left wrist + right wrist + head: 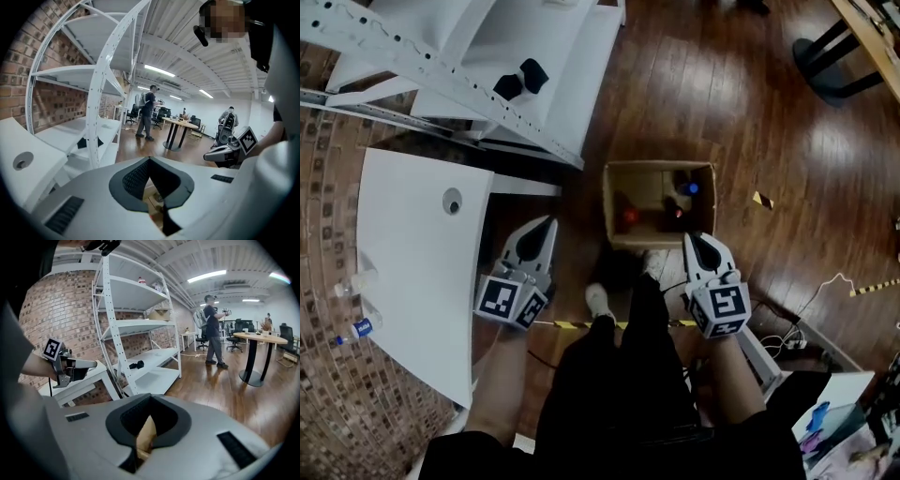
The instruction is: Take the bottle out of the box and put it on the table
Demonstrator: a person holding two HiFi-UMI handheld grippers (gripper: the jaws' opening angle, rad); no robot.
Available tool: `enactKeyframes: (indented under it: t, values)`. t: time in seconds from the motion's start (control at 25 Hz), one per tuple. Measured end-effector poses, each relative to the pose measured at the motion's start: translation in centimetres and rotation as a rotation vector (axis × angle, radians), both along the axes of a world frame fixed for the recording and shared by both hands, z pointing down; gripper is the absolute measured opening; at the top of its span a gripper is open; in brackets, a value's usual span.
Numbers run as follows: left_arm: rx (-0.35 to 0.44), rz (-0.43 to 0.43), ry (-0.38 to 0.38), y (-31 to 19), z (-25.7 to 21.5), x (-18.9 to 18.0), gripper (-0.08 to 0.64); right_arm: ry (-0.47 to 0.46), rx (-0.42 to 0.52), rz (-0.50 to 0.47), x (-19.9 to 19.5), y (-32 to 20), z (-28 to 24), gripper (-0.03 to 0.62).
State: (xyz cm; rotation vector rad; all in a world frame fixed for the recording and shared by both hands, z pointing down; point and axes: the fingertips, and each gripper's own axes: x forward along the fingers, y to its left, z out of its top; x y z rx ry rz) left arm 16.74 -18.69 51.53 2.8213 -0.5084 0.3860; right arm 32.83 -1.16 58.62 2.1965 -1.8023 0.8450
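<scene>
Bottle (691, 187): a dark bottle with a blue cap stands in the far right corner of the open cardboard box (610, 202) on the wood floor. Two red-topped items lie beside it in the box, too dim to identify.

Right gripper (690, 237): just short of the box's near wall, jaws fully together, holding nothing. Left gripper (550, 222): between the box and the white table (412, 244), jaws likewise together and empty.

Assessment: extraction has not begun. The right gripper is better placed for it. Its jaws should be parted before they pass the rim, and it should come in from above, since the walls rule out a side approach. Grip below the cap and lift straight up until clear of the walls. Then set the bottle upright on a bare part of the table, away from the two bottles (356, 305) at its edge.
</scene>
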Motion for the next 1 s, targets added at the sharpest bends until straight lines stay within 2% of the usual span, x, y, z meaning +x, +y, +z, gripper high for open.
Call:
enactKeyframes:
  t: [0.2,0.36,0.52,0.68,0.84,1.0]
  values:
    - [-0.005,0.082,-0.013,1.9,1.4,4.1,0.002,-0.013,-0.014,0.007,1.6,0.1,1.5,0.002]
    - [-0.017,0.145,-0.032,3.3,2.1,6.3,0.002,-0.002,-0.016,-0.030,2.3,0.5,1.2,0.002]
    - [-0.013,0.140,0.003,3.2,2.8,8.6,0.002,0.008,-0.022,-0.113,3.1,0.8,2.1,0.002]
    - [0.006,0.161,0.002,3.9,4.1,10.5,0.002,0.017,-0.005,-0.121,4.3,0.4,3.4,0.002]
    - [0.010,0.180,0.014,4.0,6.6,10.6,0.002,0.060,0.028,-0.152,4.7,-0.7,5.7,0.002]
    - [0.049,0.211,0.023,3.1,10.7,8.6,0.002,0.124,0.026,-0.205,3.2,-2.2,10.1,0.002]
